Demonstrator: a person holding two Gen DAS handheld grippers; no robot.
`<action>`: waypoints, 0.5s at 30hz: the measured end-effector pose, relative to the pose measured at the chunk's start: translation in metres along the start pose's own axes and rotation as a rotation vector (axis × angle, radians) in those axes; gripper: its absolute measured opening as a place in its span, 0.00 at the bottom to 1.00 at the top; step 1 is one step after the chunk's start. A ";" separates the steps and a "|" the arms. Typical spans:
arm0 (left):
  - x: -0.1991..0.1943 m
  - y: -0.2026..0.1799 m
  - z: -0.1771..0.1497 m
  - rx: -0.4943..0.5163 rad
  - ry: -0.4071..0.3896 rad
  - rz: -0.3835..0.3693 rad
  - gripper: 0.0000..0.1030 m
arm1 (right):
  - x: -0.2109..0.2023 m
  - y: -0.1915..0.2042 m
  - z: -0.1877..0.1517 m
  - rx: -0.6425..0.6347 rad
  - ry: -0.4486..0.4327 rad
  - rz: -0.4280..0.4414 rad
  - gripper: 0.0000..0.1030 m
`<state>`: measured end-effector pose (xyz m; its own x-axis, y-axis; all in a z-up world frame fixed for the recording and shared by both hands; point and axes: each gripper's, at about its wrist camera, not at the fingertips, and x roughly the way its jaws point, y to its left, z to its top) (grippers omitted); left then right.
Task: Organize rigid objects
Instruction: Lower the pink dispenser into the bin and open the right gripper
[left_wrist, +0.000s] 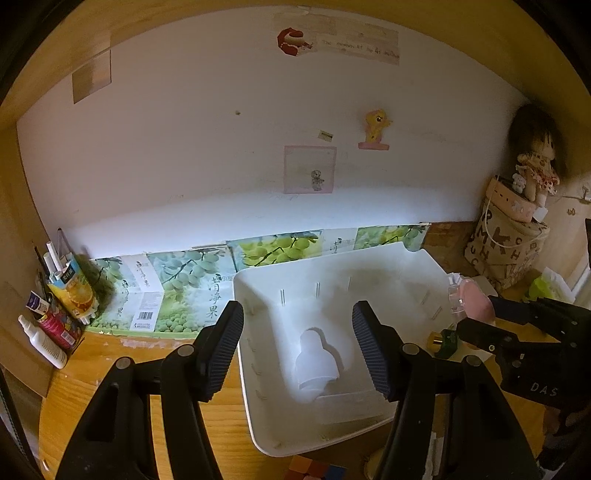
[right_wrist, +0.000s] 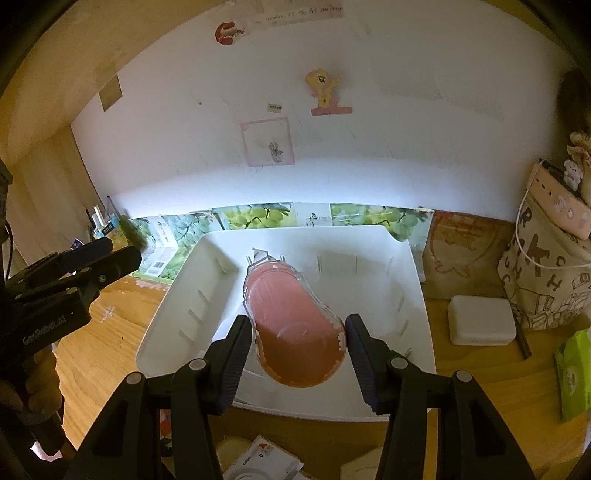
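A white plastic tray (left_wrist: 242, 291) sits on the wooden desk, and a white bottle (left_wrist: 317, 363) lies on its side in the tray. My left gripper (left_wrist: 297, 314) hovers over that bottle, open, with its pads well apart from it. My right gripper (right_wrist: 297, 332) is shut on a clear bottle of pink liquid (right_wrist: 291, 317), held tilted above the tray (right_wrist: 369, 295) with its cap pointing away. In the left wrist view the right gripper (left_wrist: 476, 317) and the pink bottle (left_wrist: 474, 297) are at the tray's right rim. The left gripper (right_wrist: 122, 253) shows at the left of the right wrist view.
Grape-print cardboard (left_wrist: 184, 288) lines the wall behind the tray. A cup of pens and tubes (left_wrist: 62, 295) and a white spray bottle (left_wrist: 44, 343) stand left. A small green bottle with a gold cap (left_wrist: 443, 341), a white box (right_wrist: 480, 319), a letter-print bag (right_wrist: 543, 273) and a green pack (right_wrist: 574, 373) are right.
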<state>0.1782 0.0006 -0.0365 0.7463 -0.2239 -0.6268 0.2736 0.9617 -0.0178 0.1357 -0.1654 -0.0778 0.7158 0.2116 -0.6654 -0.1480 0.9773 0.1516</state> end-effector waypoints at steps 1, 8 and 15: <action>-0.001 0.000 0.000 -0.004 -0.001 0.000 0.63 | 0.000 0.000 0.000 -0.002 -0.002 0.001 0.52; -0.007 0.003 0.001 -0.022 -0.004 0.007 0.64 | -0.010 0.005 0.000 -0.042 -0.048 0.002 0.63; -0.022 0.010 0.001 -0.055 -0.014 -0.008 0.75 | -0.024 0.016 0.000 -0.064 -0.070 -0.018 0.68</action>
<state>0.1651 0.0147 -0.0222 0.7528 -0.2339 -0.6153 0.2463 0.9669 -0.0663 0.1163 -0.1547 -0.0596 0.7642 0.1950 -0.6148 -0.1761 0.9801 0.0919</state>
